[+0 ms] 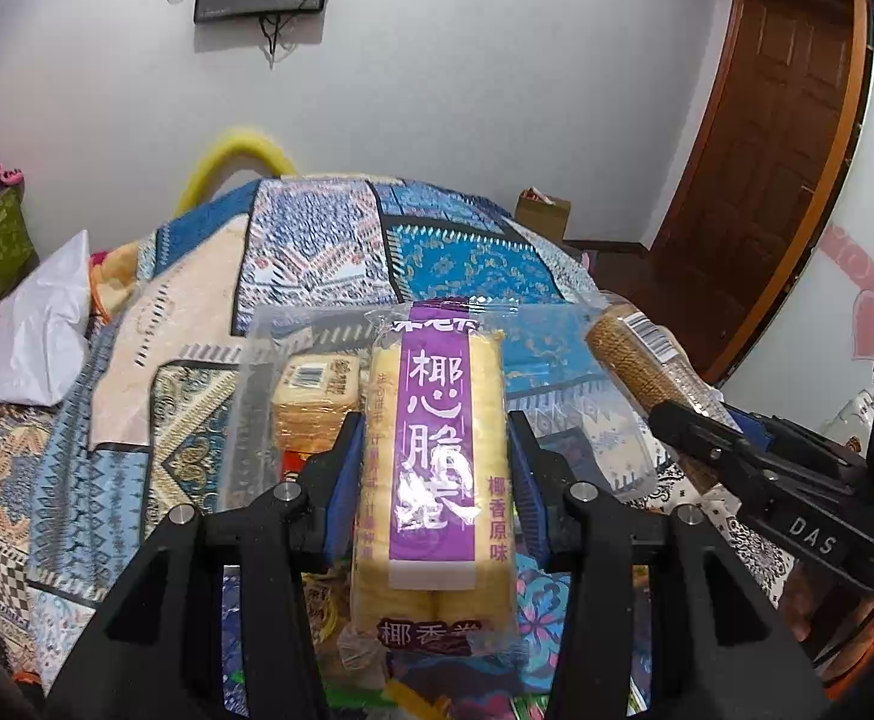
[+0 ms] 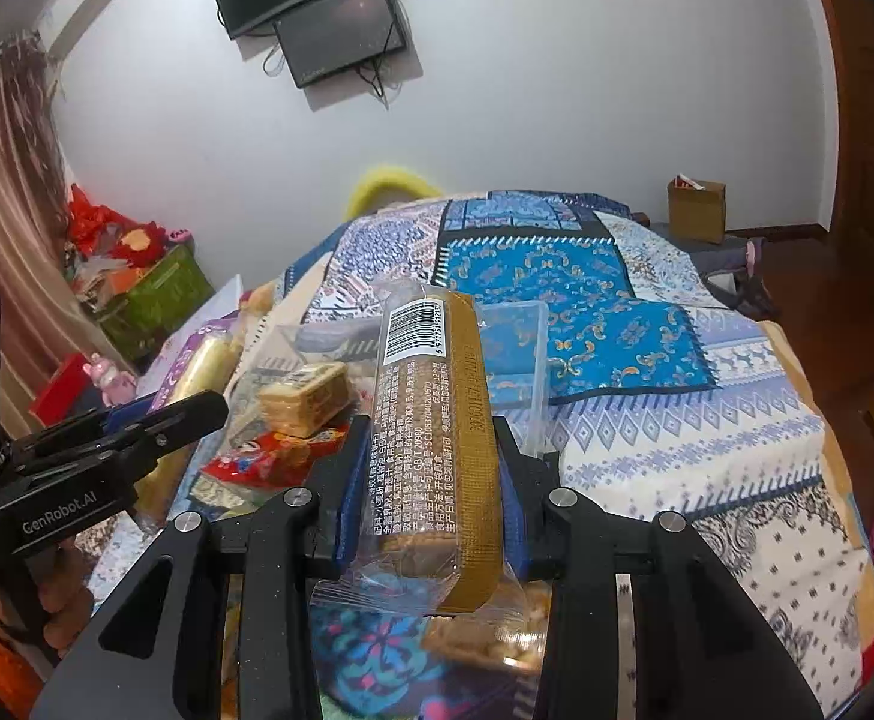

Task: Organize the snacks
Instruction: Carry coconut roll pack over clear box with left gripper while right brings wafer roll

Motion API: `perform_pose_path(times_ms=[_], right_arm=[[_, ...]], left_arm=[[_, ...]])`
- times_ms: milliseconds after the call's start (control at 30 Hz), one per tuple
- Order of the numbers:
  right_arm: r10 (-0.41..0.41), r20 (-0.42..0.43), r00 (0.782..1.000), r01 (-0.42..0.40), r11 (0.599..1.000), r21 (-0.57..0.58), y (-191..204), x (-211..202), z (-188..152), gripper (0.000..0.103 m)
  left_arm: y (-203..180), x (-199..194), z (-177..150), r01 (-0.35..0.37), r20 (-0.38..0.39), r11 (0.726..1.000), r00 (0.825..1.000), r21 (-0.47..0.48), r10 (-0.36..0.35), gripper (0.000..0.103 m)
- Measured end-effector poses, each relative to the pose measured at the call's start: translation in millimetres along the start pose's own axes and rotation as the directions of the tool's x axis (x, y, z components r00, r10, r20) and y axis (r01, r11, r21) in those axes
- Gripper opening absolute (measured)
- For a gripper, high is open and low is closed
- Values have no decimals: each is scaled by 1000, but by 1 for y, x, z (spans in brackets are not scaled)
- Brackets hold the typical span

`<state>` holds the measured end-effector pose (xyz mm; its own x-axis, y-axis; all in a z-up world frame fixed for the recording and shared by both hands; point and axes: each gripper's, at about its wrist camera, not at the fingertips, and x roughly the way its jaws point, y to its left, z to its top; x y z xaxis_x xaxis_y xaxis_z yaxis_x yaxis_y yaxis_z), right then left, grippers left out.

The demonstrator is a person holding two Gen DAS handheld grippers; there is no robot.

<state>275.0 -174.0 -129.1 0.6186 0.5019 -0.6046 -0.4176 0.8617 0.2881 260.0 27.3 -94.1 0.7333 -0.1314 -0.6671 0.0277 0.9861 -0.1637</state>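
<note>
lengthwise, each gripper's pads (blue) clamp one packet: left gripper [image 1: 437, 450] the purple-labelled roll pack [image 1: 437, 468], right gripper [image 2: 431, 468] the brown biscuit pack [image 2: 431, 432].

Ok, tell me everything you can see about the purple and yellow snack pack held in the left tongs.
The purple and yellow snack pack is a long clear plastic wrapper holding pale yellow rolls, with a purple band of white Chinese characters down its front and a white strip below. It points lengthwise away from the camera, lifted above the patterned bedspread. The left tongs grip its sides between blue pads.
</note>
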Motion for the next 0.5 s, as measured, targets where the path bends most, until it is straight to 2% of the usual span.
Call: perform_pose_path(times_ms=[267,500], right_arm=[[-21,-68,997,19,999,-29,-4,38,-1,34],[-34,-84,996,29,998,-62,-3,53,1,34]], left_arm=[[0,39,-1,10,-63,1000,998,7,-10,45],[1,72,1,1,-107,1000,994,7,0,45]])
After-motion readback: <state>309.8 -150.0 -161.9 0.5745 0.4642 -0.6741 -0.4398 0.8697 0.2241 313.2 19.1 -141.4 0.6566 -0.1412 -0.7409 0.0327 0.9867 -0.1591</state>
